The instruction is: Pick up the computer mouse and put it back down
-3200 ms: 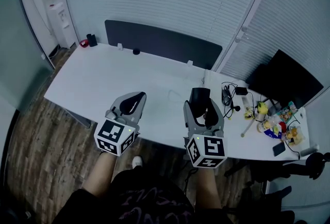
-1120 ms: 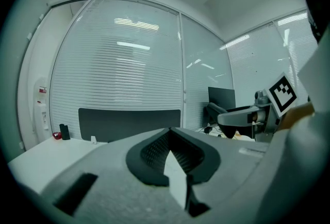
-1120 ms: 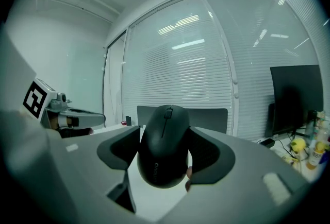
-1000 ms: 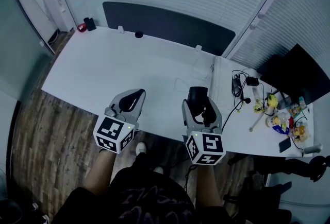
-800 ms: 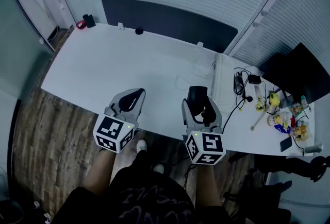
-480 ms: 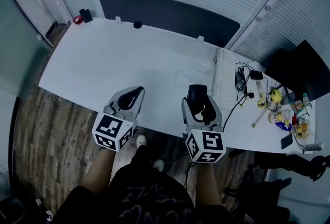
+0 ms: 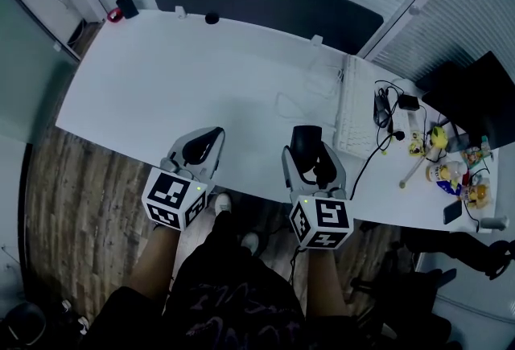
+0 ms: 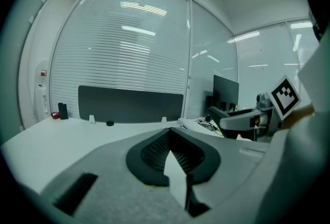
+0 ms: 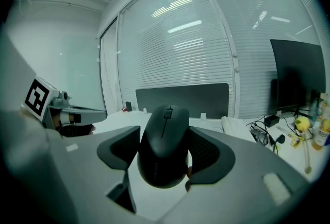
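Gripping the mouse (image 9: pixel 164 145) in my right gripper (image 7: pixel 309 154), jaws clamped on its sides, lower middle of the frame over the desk's (image 7: pixel 161 75) near edge; left gripper (image 7: pixel 200 149) jaws closed, empty.

- The white desk (image 7: pixel 201 75) fills the middle of my head view, its broad left part bare.
- A white keyboard (image 7: pixel 352 107) lies towards the right end, running front to back.
- Black cables (image 7: pixel 388 113) tangle just beside the keyboard.
- A small dark round thing (image 7: pixel 212 18) sits at the far edge; I can't tell what it is.
- Colourful small clutter (image 7: pixel 451 171) crowds the right end.
- A red item (image 7: pixel 111 15) sits at the far left corner.
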Available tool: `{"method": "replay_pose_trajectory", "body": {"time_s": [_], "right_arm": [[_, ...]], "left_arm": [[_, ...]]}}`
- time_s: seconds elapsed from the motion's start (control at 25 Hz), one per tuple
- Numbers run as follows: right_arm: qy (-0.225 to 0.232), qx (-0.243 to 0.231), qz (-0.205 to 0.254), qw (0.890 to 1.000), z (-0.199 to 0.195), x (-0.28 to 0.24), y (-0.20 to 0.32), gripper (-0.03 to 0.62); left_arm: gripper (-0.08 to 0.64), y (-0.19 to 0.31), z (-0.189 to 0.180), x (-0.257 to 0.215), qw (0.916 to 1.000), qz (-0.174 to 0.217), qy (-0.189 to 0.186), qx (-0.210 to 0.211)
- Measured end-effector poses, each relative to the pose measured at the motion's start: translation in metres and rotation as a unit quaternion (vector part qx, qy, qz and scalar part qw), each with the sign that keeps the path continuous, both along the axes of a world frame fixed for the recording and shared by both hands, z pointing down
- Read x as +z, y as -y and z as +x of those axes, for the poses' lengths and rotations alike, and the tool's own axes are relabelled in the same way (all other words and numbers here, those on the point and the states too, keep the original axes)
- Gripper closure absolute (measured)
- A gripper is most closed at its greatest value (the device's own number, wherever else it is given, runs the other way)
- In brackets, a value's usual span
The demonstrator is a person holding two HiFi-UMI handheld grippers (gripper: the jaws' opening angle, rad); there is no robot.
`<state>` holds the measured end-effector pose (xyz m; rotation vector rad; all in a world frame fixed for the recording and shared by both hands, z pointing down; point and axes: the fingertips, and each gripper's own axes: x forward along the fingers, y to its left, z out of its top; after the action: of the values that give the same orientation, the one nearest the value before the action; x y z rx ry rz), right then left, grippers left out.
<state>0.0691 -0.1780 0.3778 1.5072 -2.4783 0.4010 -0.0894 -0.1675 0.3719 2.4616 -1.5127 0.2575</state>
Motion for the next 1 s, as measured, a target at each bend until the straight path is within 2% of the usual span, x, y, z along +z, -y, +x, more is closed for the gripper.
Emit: {"method": "replay_pose_trajectory", "body": {"time_s": [0.48, 0.76, 1.0], "right_arm": [[-0.006, 0.003, -0.042, 0.999, -0.002, 0.039, -0.003, 0.288], [-0.012, 0.008, -0.068, 0.998, -0.002, 0.065, -0.003, 0.288], [-0.018, 0.008, -0.091, 0.996, -0.003, 0.088, -0.003, 0.288]], "left_arm": [[0.558, -0.004, -0.001, 0.04, 0.9986, -0.052, -0.001, 0.006], [0.558, 0.003, -0.004, 0.06, 0.9981, -0.061, -0.007, 0.006], [0.558, 0.001, 0.0, 0.084, 0.9963, -0.084, -0.011, 0.012]]}}
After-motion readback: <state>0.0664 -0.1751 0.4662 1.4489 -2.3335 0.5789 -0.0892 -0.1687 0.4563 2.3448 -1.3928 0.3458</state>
